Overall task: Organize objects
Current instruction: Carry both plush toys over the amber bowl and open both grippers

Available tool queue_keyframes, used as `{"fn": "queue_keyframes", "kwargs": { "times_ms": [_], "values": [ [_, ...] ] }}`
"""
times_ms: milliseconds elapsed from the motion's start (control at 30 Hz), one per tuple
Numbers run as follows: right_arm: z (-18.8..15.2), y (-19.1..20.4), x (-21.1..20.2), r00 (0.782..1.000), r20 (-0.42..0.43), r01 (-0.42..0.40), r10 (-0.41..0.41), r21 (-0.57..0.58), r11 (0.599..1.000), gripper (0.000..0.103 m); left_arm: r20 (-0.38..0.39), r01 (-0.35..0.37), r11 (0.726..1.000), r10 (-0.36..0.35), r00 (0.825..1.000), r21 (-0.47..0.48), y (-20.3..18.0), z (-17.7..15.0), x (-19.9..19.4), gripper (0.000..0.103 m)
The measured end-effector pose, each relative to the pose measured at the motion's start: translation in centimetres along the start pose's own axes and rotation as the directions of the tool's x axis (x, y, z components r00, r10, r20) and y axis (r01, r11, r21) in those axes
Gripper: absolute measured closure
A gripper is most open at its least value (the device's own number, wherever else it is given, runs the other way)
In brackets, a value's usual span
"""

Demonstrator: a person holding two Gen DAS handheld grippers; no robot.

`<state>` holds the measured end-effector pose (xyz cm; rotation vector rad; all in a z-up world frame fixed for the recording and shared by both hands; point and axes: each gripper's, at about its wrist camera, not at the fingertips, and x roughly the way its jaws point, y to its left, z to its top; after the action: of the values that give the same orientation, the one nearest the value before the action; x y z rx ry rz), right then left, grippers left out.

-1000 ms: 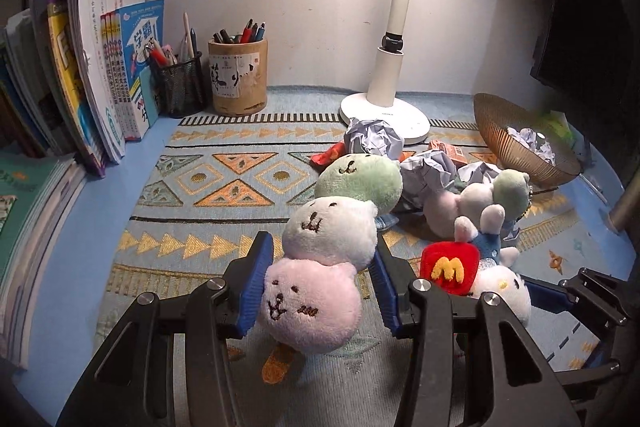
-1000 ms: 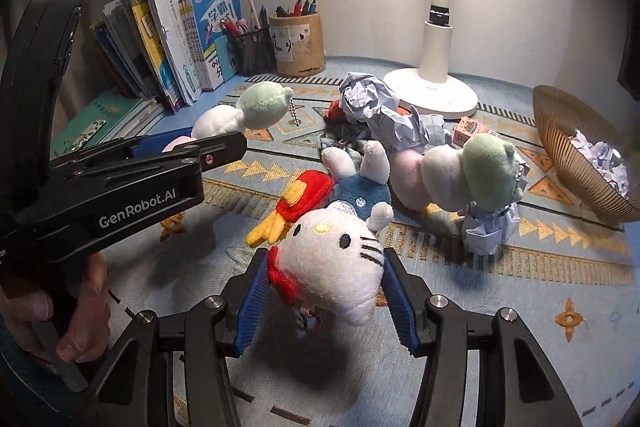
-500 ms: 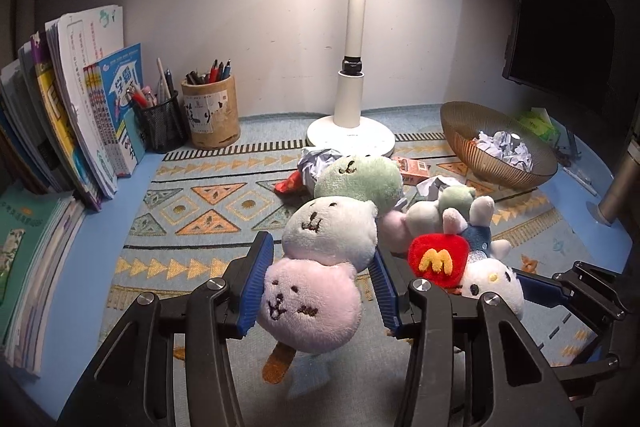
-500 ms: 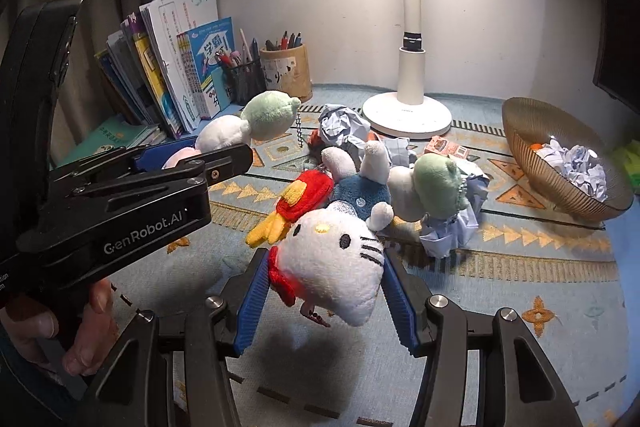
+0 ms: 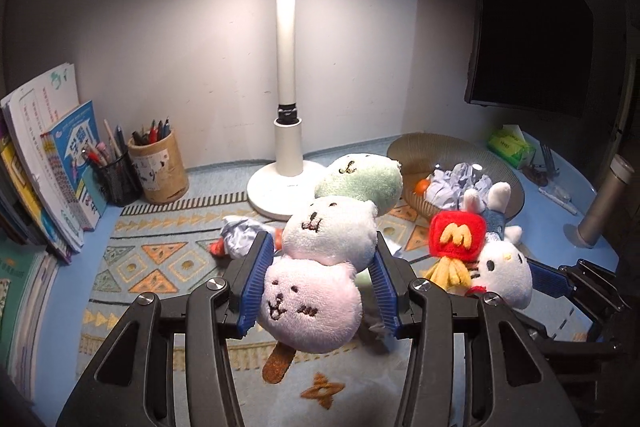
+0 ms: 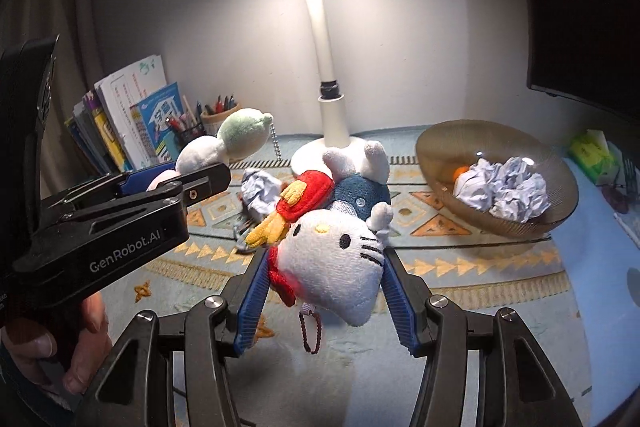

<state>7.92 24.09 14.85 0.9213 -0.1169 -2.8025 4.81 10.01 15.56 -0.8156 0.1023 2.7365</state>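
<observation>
My left gripper [image 5: 320,259] is shut on a three-ball plush skewer [image 5: 316,291] of pink, white and green balls on a brown stick, held in the air above the rug. My right gripper [image 6: 324,267] is shut on a white cat plush [image 6: 332,259] in blue clothes that carries a red fries pouch [image 6: 304,199], also lifted. In the left wrist view the cat plush [image 5: 500,267] hangs at the right. In the right wrist view the plush skewer [image 6: 224,143] and left gripper [image 6: 132,187] show at the left, with a person's hand [image 6: 56,343] below.
A white desk lamp [image 5: 286,147] stands at the back middle. A wicker bowl [image 6: 440,151] of crumpled paper [image 6: 504,191] sits at the right. More crumpled paper [image 5: 240,235] lies on the patterned rug [image 5: 152,267]. Books [image 5: 44,155] and pen holders [image 5: 158,167] line the left; a dark monitor [image 5: 528,27] is at the right.
Both grippers have risen and pulled back with their plush toys still held. The rug and the clutter on it now lie lower and farther, and the lamp head has come into view.
</observation>
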Motion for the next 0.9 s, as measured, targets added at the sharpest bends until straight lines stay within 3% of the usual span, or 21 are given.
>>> {"fn": "queue_keyframes", "kwargs": {
  "times_ms": [167, 367, 633, 900],
  "values": [
    [3.2, -5.6, -2.3, 0.992, 0.096, 0.078, -0.085, 0.073, 0.994, 0.049, 0.043, 0.039, 0.999, -0.04, 0.998, 0.008, -4.0, 3.5, 1.6, 0.058],
    [6.9, -13.2, -2.9, 0.965, 0.164, 0.172, -0.204, 0.19, 0.967, 0.049, 0.075, 0.057, 0.998, -0.06, 0.995, 0.035, -9.1, 6.8, 5.9, 0.058],
    [10.3, -20.4, -0.1, 0.951, 0.159, 0.206, -0.264, 0.308, 0.929, 0.049, 0.044, 0.103, 0.995, -0.103, 0.994, 0.004, -12.3, 7.8, 13.1, 0.058],
    [10.3, -23.8, 5.8, 0.966, 0.098, 0.188, -0.241, 0.375, 0.908, 0.049, -0.023, 0.123, 0.992, -0.123, 0.992, -0.029, -13.8, 6.8, 19.5, 0.058]
  ]
}}
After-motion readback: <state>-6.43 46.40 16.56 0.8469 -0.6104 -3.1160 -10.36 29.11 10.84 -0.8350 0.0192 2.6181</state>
